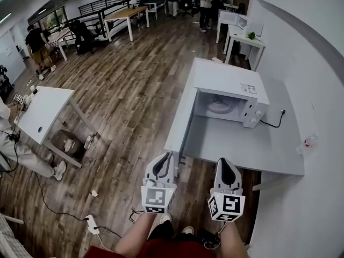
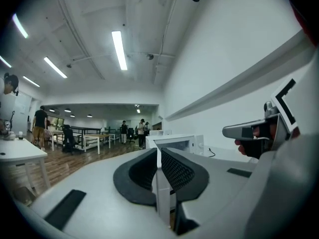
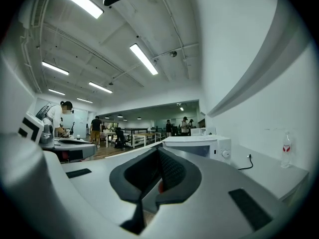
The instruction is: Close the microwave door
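A white microwave (image 1: 228,87) stands on a long white table (image 1: 269,149) against the right wall. Its door (image 1: 180,120) is swung wide open toward me, and the glass plate shows inside the cavity (image 1: 220,105). My left gripper (image 1: 163,160) is shut and empty, level, just short of the door's near edge. My right gripper (image 1: 226,164) is beside it over the table's front edge, jaws together, holding nothing. The left gripper view looks past the closed left gripper (image 2: 158,151) to the microwave (image 2: 174,142). Beyond the right gripper (image 3: 159,151), the right gripper view shows the microwave (image 3: 199,144).
A black power cable (image 1: 273,124) runs from the microwave along the table. A small bottle (image 1: 307,141) stands near the wall. A white desk (image 1: 43,112) sits to the left across wooden floor, with a power strip (image 1: 91,224) below. People stand far back.
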{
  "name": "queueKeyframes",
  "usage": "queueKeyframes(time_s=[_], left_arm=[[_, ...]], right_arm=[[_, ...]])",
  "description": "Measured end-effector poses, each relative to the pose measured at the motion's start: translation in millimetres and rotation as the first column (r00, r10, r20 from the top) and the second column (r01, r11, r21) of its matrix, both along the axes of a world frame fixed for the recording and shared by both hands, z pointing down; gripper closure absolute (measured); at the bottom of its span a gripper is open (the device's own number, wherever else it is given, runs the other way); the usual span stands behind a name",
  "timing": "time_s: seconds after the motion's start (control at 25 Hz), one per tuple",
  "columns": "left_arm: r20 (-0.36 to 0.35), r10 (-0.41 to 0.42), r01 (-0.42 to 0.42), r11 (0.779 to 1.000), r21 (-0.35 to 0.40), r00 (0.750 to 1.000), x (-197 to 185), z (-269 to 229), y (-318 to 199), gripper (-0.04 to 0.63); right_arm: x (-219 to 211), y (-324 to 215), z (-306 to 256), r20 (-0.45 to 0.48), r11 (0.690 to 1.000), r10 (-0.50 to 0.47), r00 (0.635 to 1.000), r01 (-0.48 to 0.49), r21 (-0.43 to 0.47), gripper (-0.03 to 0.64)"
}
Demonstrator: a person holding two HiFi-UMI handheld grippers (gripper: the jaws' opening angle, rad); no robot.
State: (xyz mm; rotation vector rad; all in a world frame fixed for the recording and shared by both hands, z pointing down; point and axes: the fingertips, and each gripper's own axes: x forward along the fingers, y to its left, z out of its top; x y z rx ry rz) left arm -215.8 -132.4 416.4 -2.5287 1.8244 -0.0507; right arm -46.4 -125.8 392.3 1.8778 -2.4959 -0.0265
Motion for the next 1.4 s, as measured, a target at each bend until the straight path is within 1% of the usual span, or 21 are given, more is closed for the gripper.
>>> queueKeyframes(time_s=[0.16, 0.24, 0.28, 0.36, 0.44, 0.52, 0.68, 0.8, 0.88, 0.96, 1.04, 1.08, 1.2, 1.28, 1.4], left_arm=[[0.023, 0.043, -0.042, 0.998, -0.054, 0.999, -7, 33, -13, 0.566], [0.020, 0.079, -0.078, 0.995, -0.067, 0.997, -10, 44, -17, 0.565], [0.019, 0.103, -0.102, 0.992, -0.069, 0.994, -11, 48, -19, 0.553], [0.028, 0.156, -0.153, 0.986, -0.071, 0.987, -13, 56, -23, 0.454], [0.051, 0.214, -0.210, 0.975, -0.069, 0.976, -16, 61, -27, 0.429], [0.069, 0.288, -0.284, 0.957, -0.066, 0.955, -17, 64, -31, 0.420], [0.102, 0.436, -0.430, 0.900, -0.072, 0.894, -15, 70, -41, 0.419], [0.115, 0.530, -0.522, 0.848, -0.089, 0.840, -11, 76, -47, 0.414], [0.097, 0.597, -0.588, 0.802, -0.104, 0.797, -9, 78, -49, 0.413], [0.082, 0.662, -0.651, 0.749, -0.125, 0.745, -6, 81, -49, 0.411], [0.083, 0.707, -0.693, 0.706, -0.144, 0.702, -3, 83, -50, 0.411], [0.085, 0.721, -0.707, 0.691, -0.149, 0.687, -2, 84, -51, 0.411], [0.085, 0.752, -0.737, 0.658, -0.153, 0.654, 1, 84, -53, 0.411], [0.088, 0.771, -0.756, 0.637, -0.153, 0.631, 2, 84, -51, 0.430], [0.089, 0.788, -0.773, 0.615, -0.157, 0.609, 5, 83, -51, 0.431]], right_arm=[[-8, -13, 15, -0.008, 1.000, 0.001, 1.000, -0.001, -0.031, 0.589], [-12, -18, 20, -0.010, 0.999, 0.002, 1.000, -0.002, -0.047, 0.589], [-14, -20, 23, -0.012, 0.999, 0.003, 1.000, -0.004, -0.053, 0.589], [-18, -24, 27, -0.020, 0.998, 0.007, 1.000, -0.008, -0.061, 0.589], [-22, -27, 31, -0.028, 0.997, 0.013, 1.000, -0.015, -0.073, 0.589], [-25, -30, 35, -0.034, 0.996, 0.018, 0.999, -0.021, -0.084, 0.589], [-29, -38, 42, -0.051, 0.994, 0.029, 0.998, -0.034, -0.101, 0.589], [-31, -44, 47, -0.064, 0.993, 0.031, 0.997, -0.038, -0.110, 0.589], [-33, -47, 50, -0.074, 0.992, 0.035, 0.997, -0.043, -0.116, 0.589], [-36, -48, 51, -0.084, 0.991, 0.039, 0.996, -0.049, -0.121, 0.589], [-37, -51, 53, -0.094, 0.991, 0.041, 0.995, -0.053, -0.125, 0.589], [-37, -52, 54, -0.098, 0.990, 0.043, 0.994, -0.056, -0.127, 0.589], [-37, -54, 55, -0.110, 0.989, 0.049, 0.993, -0.064, -0.133, 0.589], [-38, -54, 54, -0.119, 0.989, 0.051, 0.992, -0.067, -0.133, 0.589], [-38, -57, 52, -0.127, 0.989, 0.058, 0.990, -0.075, -0.129, 0.589]])
